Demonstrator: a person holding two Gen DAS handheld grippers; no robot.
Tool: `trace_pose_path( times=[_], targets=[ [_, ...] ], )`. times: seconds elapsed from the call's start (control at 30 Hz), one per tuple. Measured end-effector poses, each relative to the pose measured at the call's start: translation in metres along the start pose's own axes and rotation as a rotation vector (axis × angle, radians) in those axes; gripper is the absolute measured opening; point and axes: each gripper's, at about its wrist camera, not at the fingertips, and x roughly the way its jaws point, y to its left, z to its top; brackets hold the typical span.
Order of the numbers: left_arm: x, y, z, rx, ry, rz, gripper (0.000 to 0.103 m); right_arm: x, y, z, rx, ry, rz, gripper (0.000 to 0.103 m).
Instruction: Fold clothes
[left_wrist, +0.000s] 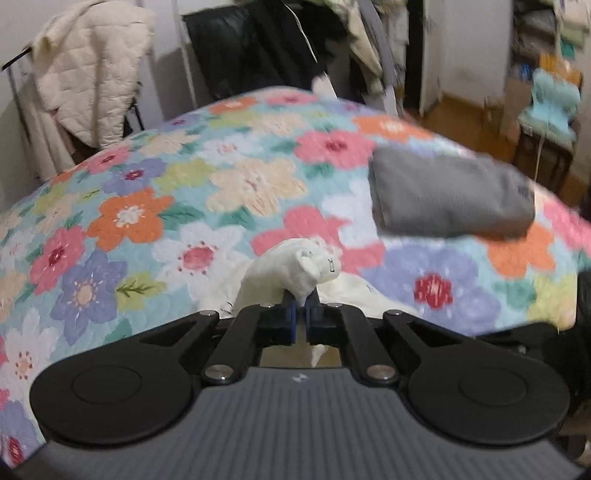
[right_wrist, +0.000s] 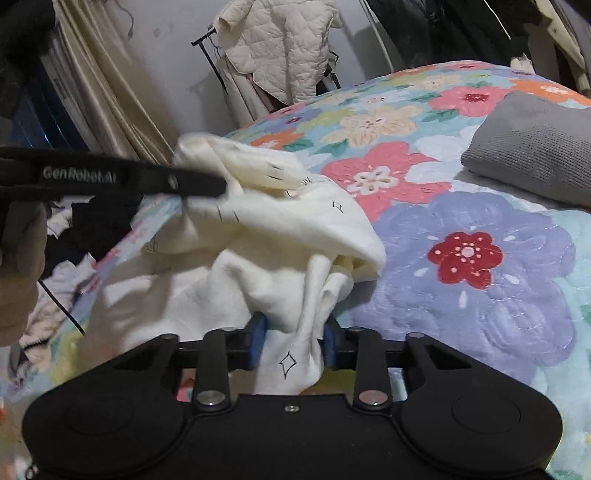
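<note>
Both grippers grip the cream cloth (right_wrist: 280, 229) over the floral bed (right_wrist: 480, 288). Left gripper (left_wrist: 302, 309): jaws pinched on a bunched corner. Right gripper (right_wrist: 293, 341): jaws clamped round a thick fold. Folded grey garment (left_wrist: 450, 195) lies on bed, well apart.

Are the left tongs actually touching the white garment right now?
Touching. The left wrist view shows the left tongs shut on a bunched fold of the white garment, with cloth pinched between the blue pads.
</note>
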Motion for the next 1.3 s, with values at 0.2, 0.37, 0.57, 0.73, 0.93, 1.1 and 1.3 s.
trace_pose_path(
  times=[0.2, 0.37, 0.57, 0.73, 0.93, 1.1, 1.3],
  targets=[
    [-0.006, 0.004, -0.002, 0.009, -0.019, 0.056, 0.004, -0.025, 0.010, 0.008, -0.059, -0.083, -0.056, 0.016],
    [-0.009, 0.005, -0.002, 0.040, -0.034, 0.136, 0.004, -0.051, 0.012, 0.028, -0.092, -0.158, -0.099, 0.016],
    [-0.025, 0.017, 0.011, 0.017, -0.093, 0.185, 0.004, -0.084, 0.021, 0.048, -0.176, -0.234, -0.189, 0.016],
    [-0.027, 0.018, 0.006, 0.051, -0.092, 0.223, 0.004, -0.090, 0.012, 0.054, -0.150, -0.244, -0.218, 0.016],
    [-0.021, 0.022, -0.006, 0.018, -0.045, 0.199, 0.005, -0.076, -0.006, 0.042, -0.062, -0.148, -0.174, 0.017],
    [-0.009, 0.028, -0.015, -0.047, 0.041, 0.114, 0.008, -0.063, -0.020, 0.031, 0.043, -0.088, -0.137, 0.036],
    [0.010, 0.017, -0.031, -0.027, 0.120, 0.031, 0.050, -0.037, -0.030, 0.018, 0.100, -0.012, -0.109, 0.090]
  ],
)
